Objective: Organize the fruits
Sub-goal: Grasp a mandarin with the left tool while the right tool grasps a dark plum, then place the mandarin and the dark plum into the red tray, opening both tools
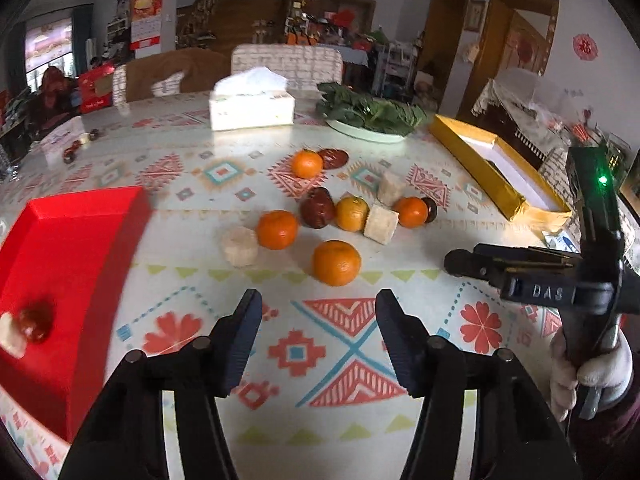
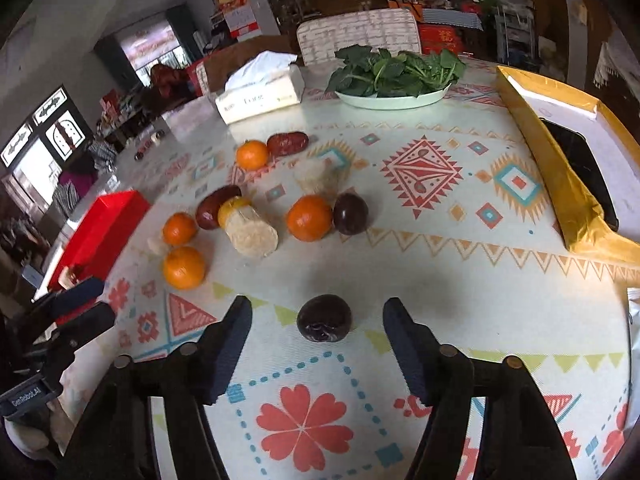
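Several oranges, dark red dates and pale sugarcane chunks lie loose mid-table. My left gripper [image 1: 318,306] is open and empty, just short of the nearest orange [image 1: 336,262]. A red tray [image 1: 64,240] at the left holds a date [image 1: 36,320] and a pale chunk [image 1: 10,338]. My right gripper [image 2: 318,314] is open, its jaws either side of a dark date [image 2: 324,318] lying on the cloth, not touching it. The right gripper also shows in the left wrist view [image 1: 456,263]. The left gripper's fingers [image 2: 86,306] show in the right wrist view.
A gold box [image 1: 496,172] lies at the right, a plate of greens [image 1: 370,114] and a tissue box [image 1: 252,106] stand at the back. The patterned tablecloth [image 1: 320,360] covers the table. Chairs stand behind the far edge.
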Available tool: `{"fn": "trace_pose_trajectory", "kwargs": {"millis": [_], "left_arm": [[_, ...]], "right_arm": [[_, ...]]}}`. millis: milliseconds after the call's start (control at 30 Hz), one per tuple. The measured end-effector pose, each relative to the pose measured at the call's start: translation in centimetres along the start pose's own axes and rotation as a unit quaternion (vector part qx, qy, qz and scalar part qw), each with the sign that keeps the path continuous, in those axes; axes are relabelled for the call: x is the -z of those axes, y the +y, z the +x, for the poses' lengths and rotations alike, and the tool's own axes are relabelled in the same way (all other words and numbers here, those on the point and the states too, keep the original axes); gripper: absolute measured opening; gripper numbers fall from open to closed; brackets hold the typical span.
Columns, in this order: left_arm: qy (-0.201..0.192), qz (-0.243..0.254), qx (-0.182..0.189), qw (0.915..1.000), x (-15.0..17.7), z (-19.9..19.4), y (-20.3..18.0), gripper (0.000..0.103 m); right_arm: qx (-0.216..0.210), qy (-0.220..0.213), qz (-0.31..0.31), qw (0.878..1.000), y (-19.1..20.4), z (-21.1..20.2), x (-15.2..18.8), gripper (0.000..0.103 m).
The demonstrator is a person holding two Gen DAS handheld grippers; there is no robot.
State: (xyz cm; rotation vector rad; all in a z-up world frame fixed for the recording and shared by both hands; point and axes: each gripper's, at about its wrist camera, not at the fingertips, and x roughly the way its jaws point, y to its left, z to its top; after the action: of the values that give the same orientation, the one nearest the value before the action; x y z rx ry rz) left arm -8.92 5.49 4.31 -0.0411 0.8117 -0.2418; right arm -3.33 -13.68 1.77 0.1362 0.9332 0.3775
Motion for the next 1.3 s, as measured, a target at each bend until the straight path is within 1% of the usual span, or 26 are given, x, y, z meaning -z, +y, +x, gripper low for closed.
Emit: {"fn": "trace_pose_trajectory", "kwargs": {"millis": [33, 100, 167, 267, 500, 533, 567, 633, 700, 733, 800, 833, 933, 1033, 1100, 1233, 1300], "left_arm": [[0.004, 0.003, 0.002, 1.0000, -0.2, 0.7, -0.2, 0.059], [0.010, 0.011, 0.002, 0.9999, -0.6, 2.0, -0.6, 0.059], [0.016, 0.020, 0.004, 0.9997, -1.1, 3.2, -1.0, 0.059], [0.023, 0.030, 0.001, 0.9993, -1.6, 4.6, -1.5, 0.059], [0.032, 0.041, 0.004, 0.9986, -2.2, 6.2, -2.0, 0.057], [0.035, 0.043, 0.003, 0.9985, -2.1, 6.4, -2.1, 0.049], [0.036, 0.043, -0.003, 0.9984, -2.1, 6.5, -2.1, 0.036], [0.036, 0.041, -0.003, 0.9985, -2.1, 6.5, -1.9, 0.035], [0.034, 0.036, -0.004, 0.9988, -2.1, 6.3, -1.8, 0.034], [0.031, 0.033, -0.003, 0.9990, -1.9, 6.0, -1.7, 0.034], [0.024, 0.026, -0.002, 0.9994, -1.8, 5.3, -1.4, 0.034], [0.020, 0.022, -0.002, 0.9995, -1.7, 4.9, -1.3, 0.034], [0.003, 0.007, -0.001, 1.0000, -1.6, 3.1, -0.5, 0.034], [-0.020, -0.012, -0.001, 0.9997, -1.4, 0.4, 0.8, 0.034], [-0.033, -0.023, -0.002, 0.9992, -1.2, -1.2, 1.8, 0.034], [-0.061, -0.054, -0.015, 0.9966, -0.7, -4.8, 4.9, 0.034], [-0.073, -0.069, -0.021, 0.9947, -0.5, -6.3, 6.4, 0.034]], "right_arm": [[-0.002, 0.004, -0.001, 1.000, 0.0, 0.2, 0.1, 0.064], [-0.003, 0.008, -0.002, 1.000, -0.1, 0.6, 0.3, 0.060], [0.005, 0.003, -0.010, 1.000, 0.1, 0.4, 0.4, 0.051], [0.010, 0.003, -0.016, 1.000, 0.2, 0.5, 0.5, 0.046], [0.017, 0.001, -0.026, 1.000, 0.6, 0.7, 0.6, 0.045], [0.017, 0.001, -0.026, 1.000, 0.6, 0.7, 0.6, 0.045], [0.017, 0.001, -0.026, 1.000, 0.6, 0.7, 0.6, 0.045], [0.017, 0.001, -0.026, 1.000, 0.6, 0.7, 0.6, 0.045], [0.017, 0.000, -0.025, 1.000, 0.5, 0.7, 0.6, 0.041], [0.015, 0.000, -0.023, 1.000, 0.4, 0.7, 0.6, 0.036], [0.012, -0.002, -0.015, 1.000, 0.1, 0.7, 0.5, 0.034], [0.011, -0.002, -0.013, 1.000, 0.1, 0.6, 0.5, 0.032], [0.005, -0.006, -0.007, 1.000, -0.2, 0.5, 0.5, 0.031], [0.007, -0.020, -0.004, 1.000, -0.2, 0.0, 0.6, 0.030], [0.000, -0.024, 0.000, 1.000, -0.1, -0.3, 0.7, 0.030], [-0.036, -0.025, 0.023, 0.999, 0.2, -1.1, 0.9, 0.030], [-0.059, -0.031, 0.028, 0.997, 1.1, -2.3, 0.9, 0.030]]}}
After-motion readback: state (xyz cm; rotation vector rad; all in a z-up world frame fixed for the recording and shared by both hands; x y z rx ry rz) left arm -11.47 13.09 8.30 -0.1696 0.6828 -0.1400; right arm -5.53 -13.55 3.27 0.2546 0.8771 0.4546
